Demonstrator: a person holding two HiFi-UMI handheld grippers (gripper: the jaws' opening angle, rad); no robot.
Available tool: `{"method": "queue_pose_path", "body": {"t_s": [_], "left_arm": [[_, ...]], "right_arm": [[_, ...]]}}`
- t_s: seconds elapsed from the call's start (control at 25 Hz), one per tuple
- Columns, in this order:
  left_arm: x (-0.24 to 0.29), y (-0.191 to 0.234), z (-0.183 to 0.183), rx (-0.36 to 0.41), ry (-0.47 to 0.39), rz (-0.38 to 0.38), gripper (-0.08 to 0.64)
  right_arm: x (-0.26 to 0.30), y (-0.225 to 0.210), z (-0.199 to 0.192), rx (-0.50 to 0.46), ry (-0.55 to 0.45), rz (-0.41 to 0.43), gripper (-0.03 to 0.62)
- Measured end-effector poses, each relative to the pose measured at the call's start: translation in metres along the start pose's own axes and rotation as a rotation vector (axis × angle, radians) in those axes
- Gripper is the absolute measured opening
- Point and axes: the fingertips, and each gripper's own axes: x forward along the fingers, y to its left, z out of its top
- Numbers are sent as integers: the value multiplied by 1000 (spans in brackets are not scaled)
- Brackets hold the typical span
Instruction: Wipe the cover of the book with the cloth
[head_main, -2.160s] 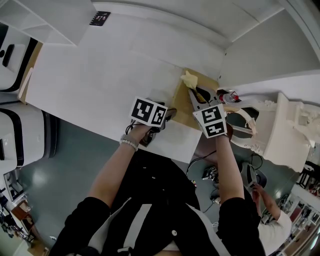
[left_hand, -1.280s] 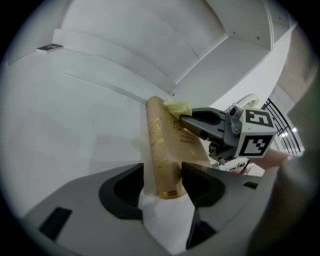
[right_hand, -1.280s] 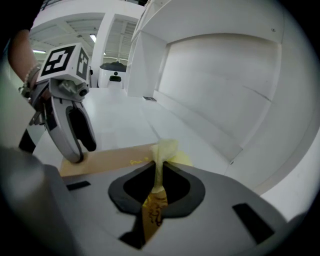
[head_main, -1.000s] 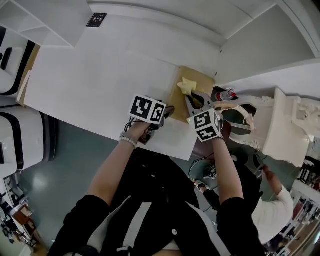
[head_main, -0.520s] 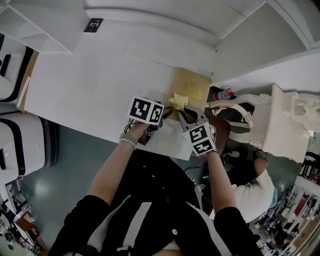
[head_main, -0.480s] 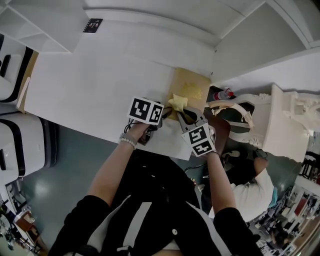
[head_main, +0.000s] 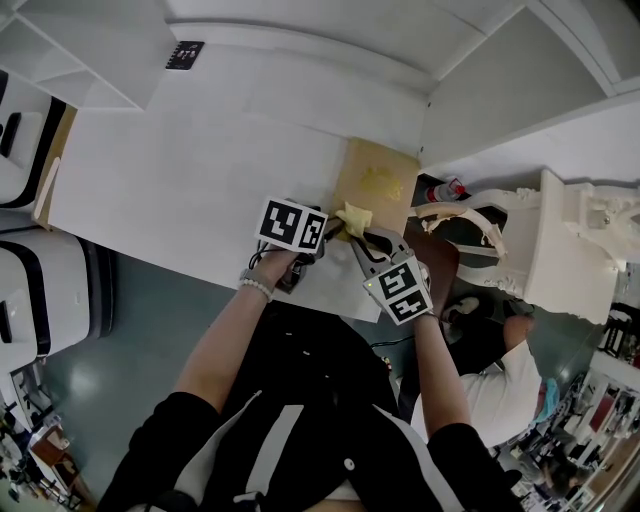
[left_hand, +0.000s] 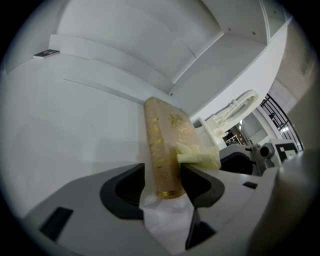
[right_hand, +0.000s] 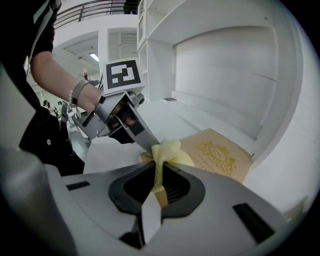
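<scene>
Book (head_main: 377, 178): tan, gold emblem up, flat by the right edge of the white table (head_main: 200, 150), near its front corner.
Cloth (head_main: 353, 218): yellow, bunched on the cover's near end.
Right gripper (head_main: 361, 240): jaws pinched on the cloth.
Left gripper (head_main: 334, 229): jaws clamped across the book's near end, by the spine.

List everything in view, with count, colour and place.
book: one, tan with a gold emblem, flat at the table's right end
cloth: one, pale yellow, on the book's near corner
table: one, white, under the book
chair: one, white and ornate, right of the table
marker tag: one, black and white, by the table's far edge, left
left tongs: one, grey, shut on the book's near end
right tongs: one, grey, shut on the cloth
</scene>
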Motion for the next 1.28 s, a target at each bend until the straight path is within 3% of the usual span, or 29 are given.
{"method": "queue_pose_path", "body": {"t_s": [0.16, 0.32, 0.6, 0.76, 1.0, 1.28], "left_arm": [[0, 0, 1, 11, 3, 3, 227], [0, 0, 1, 10, 3, 4, 225], [0, 0, 1, 9, 7, 9, 225], [0, 0, 1, 9, 6, 11, 225], [0, 0, 1, 2, 5, 12, 225], [0, 0, 2, -4, 5, 6, 225]], "right_arm": [[-8, -9, 8, -29, -2, 9, 37], [-13, -40, 19, -22, -31, -40, 37], [-11, -137, 33, -5, -49, -336, 37], [-3, -170, 31, -7, -12, -417, 37], [16, -179, 16, 7, 61, -410, 37], [17, -151, 12, 10, 38, -315, 37]]}}
